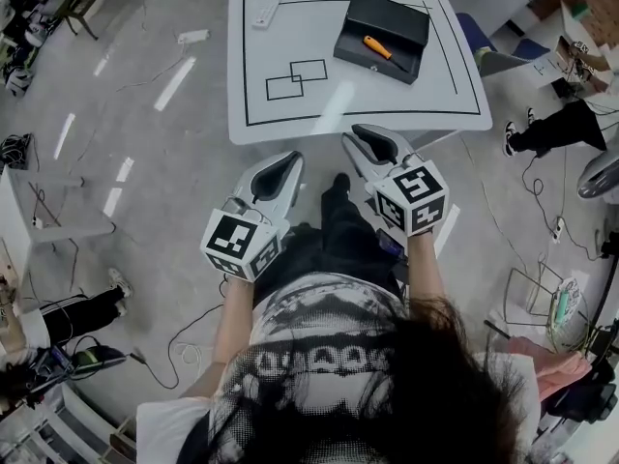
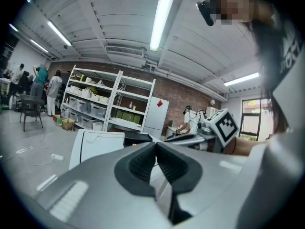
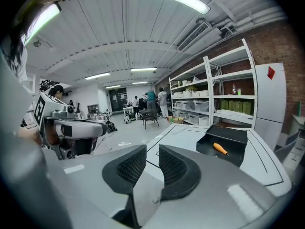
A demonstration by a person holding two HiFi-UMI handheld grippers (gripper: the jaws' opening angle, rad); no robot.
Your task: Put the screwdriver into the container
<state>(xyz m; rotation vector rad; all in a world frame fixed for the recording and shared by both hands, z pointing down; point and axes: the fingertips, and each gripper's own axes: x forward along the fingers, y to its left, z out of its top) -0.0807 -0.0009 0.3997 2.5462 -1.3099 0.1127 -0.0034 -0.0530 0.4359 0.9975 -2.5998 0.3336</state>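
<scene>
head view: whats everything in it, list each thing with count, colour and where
table: one, white with black lines, ahead of the person
container: one, black, far right part of the table
screwdriver: one, orange handle, lying inside the container
small object: one, white, table's far left corner
power strip: one, white, floor left of the table
left gripper: one, grey, jaws together, empty, short of the table
right gripper: one, grey, jaws apart, empty, at the table's near edge

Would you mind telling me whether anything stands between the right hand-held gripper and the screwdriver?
Nothing visible does. The screwdriver already lies in the open black container, and only the white table lies between it and the right hand-held gripper.
</scene>
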